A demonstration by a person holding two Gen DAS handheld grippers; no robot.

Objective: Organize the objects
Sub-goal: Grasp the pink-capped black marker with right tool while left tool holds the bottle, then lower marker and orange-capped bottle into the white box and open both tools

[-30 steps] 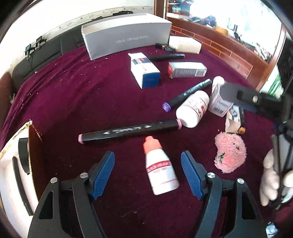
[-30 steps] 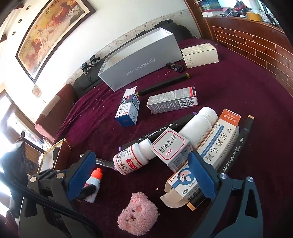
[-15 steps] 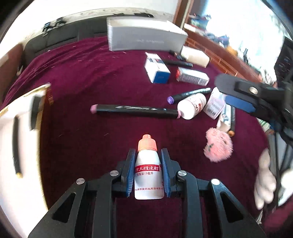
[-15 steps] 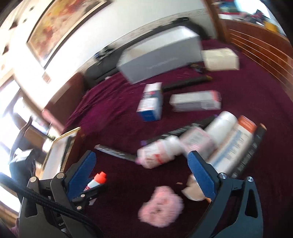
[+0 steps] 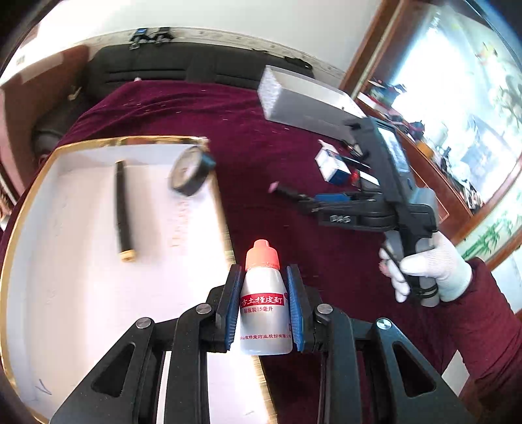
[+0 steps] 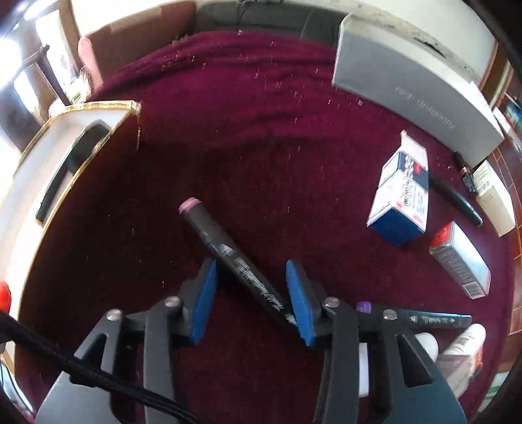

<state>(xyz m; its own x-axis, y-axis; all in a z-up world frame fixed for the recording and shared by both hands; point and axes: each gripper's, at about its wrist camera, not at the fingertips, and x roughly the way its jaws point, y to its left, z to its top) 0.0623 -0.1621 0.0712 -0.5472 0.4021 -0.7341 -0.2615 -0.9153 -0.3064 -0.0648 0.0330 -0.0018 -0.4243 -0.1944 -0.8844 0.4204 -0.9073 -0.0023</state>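
A dark red cloth [image 6: 261, 137] covers the table, flecked with pale lint. Behind the table runs a black sofa [image 5: 169, 65] along a white wall [image 5: 195, 16] with a patterned border strip. On the sofa back sits a small dark clip-like gadget [image 5: 150, 32], too blurred to identify. To the right, a wooden frame [image 5: 368, 55] borders a bright window or glass panel [image 5: 463, 98] with cluttered shelves behind it. A brick-patterned wooden ledge [image 6: 515, 248] lines the table's right side. In the right wrist view, a reddish-brown chair [image 6: 91, 58] stands at the upper left, beside a bright doorway [image 6: 26, 81].
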